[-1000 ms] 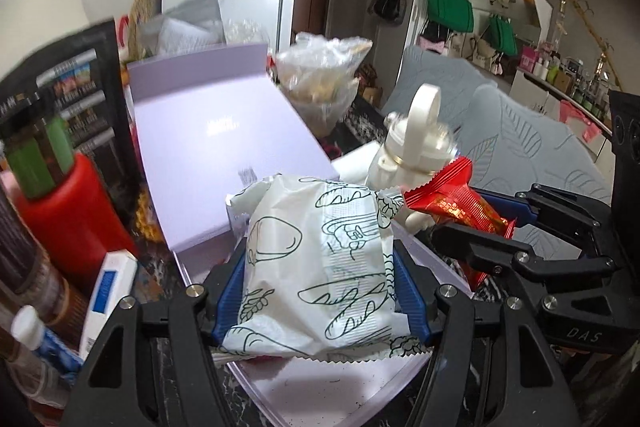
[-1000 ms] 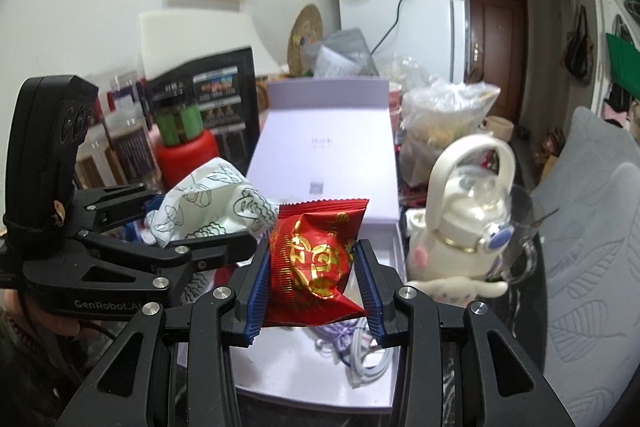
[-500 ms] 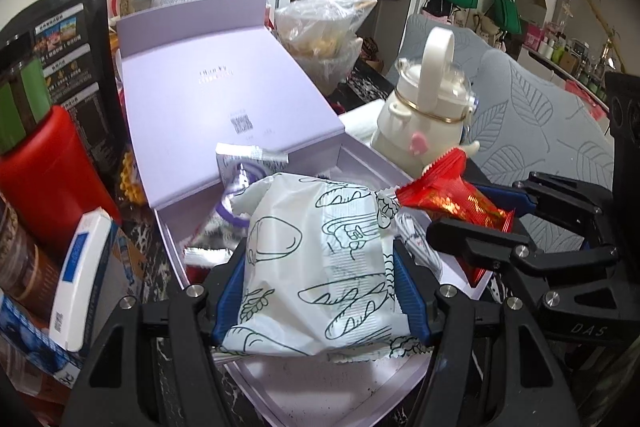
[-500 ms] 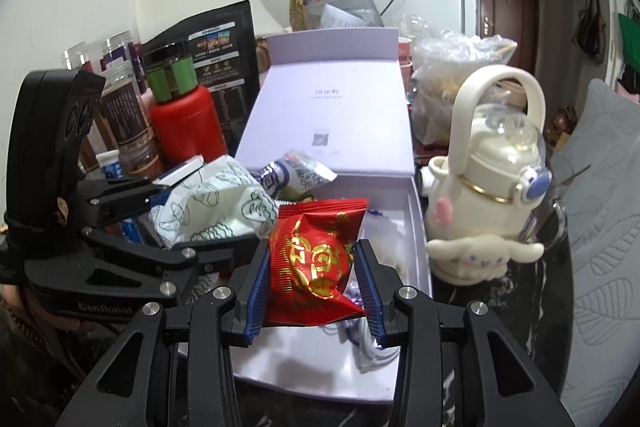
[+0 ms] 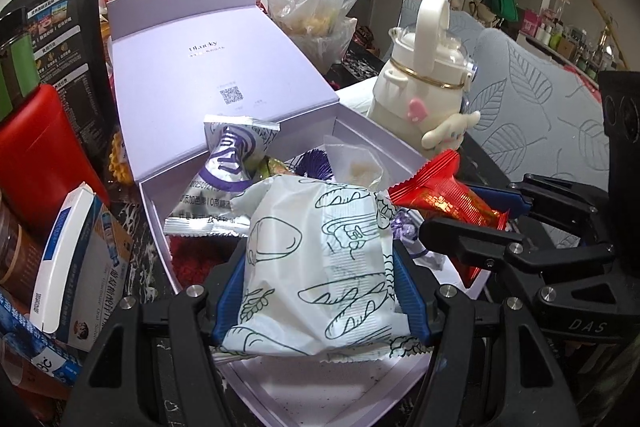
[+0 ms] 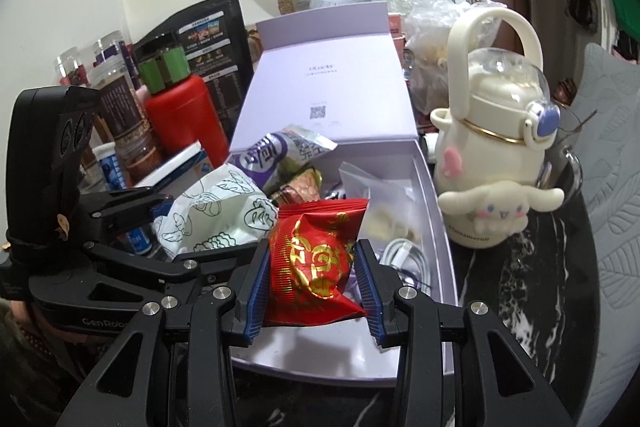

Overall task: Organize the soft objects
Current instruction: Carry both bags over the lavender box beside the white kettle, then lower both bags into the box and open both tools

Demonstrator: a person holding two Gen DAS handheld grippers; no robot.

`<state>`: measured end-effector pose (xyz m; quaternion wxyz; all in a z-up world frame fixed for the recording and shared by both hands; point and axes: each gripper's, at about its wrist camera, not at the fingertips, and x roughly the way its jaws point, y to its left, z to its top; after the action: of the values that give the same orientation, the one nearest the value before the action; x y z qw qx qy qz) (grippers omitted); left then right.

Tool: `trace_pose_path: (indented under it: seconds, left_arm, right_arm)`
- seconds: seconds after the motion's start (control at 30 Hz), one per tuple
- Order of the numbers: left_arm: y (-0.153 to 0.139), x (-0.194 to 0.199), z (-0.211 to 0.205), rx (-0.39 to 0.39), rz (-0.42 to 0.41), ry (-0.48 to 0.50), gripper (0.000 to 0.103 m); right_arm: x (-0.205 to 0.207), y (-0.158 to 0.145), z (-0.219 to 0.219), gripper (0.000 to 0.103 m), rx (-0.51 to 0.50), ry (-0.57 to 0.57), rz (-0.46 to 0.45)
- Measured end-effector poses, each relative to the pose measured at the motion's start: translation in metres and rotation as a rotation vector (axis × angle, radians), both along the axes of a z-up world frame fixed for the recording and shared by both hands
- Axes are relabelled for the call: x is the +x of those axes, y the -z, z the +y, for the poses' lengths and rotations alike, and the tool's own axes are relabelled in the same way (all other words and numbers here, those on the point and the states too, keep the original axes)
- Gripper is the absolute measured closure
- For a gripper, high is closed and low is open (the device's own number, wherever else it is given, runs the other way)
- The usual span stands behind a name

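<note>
My left gripper (image 5: 320, 291) is shut on a white bread packet (image 5: 320, 267) printed with loaf drawings, held just over the open lilac box (image 5: 160, 211). Beside it on the right, my right gripper (image 6: 314, 283) is shut on a red snack packet with gold print (image 6: 312, 259), also above the box (image 6: 436, 211). The red packet (image 5: 444, 195) and the right gripper's arm show at the right of the left wrist view; the bread packet (image 6: 216, 219) shows at the left of the right wrist view. Inside the box lie a purple-and-silver sachet (image 5: 228, 167), a clear bag (image 6: 376, 195) and a white cable (image 6: 404, 259).
A cream character flask (image 6: 492, 163) stands right of the box. A red bottle with a green-banded lid (image 6: 180, 115), jars and a black menu board (image 6: 208, 47) crowd the left. A blue-and-white carton (image 5: 72, 267) lies by the box's left wall. A plastic bag (image 5: 316, 11) sits behind the lid.
Both grippers have sunk toward the box with their packets still held. The box's inside and its contents have come into view below them.
</note>
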<state>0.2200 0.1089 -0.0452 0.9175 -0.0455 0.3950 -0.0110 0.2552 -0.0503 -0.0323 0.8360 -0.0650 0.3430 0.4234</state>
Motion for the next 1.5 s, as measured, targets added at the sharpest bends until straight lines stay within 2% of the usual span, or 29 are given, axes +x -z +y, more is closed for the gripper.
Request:
trace_pose_path:
  seconds: [0.37, 0.67, 1.23, 1.37, 1.5]
  left_arm:
    - [0.02, 0.009, -0.003, 0.071, 0.051, -0.022, 0.038]
    - [0.028, 0.011, -0.01, 0.159, 0.061, -0.042, 0.038]
    - [0.032, 0.016, -0.014, 0.215, 0.123, -0.052, 0.038]
    - [0.034, 0.017, -0.021, 0.255, 0.144, -0.047, 0.037]
    - [0.032, 0.014, -0.021, 0.22, 0.154, -0.07, 0.037]
  right_arm:
    - [0.003, 0.016, 0.01, 0.063, -0.051, -0.001, 0.037]
    - [0.005, 0.03, 0.015, 0.063, -0.099, 0.003, 0.059]
    - [0.006, 0.039, 0.021, 0.063, -0.144, 0.022, 0.075]
    - [0.003, 0.038, 0.022, 0.059, -0.166, 0.013, 0.073]
    - [-0.001, 0.033, 0.02, 0.054, -0.168, 0.023, 0.061]
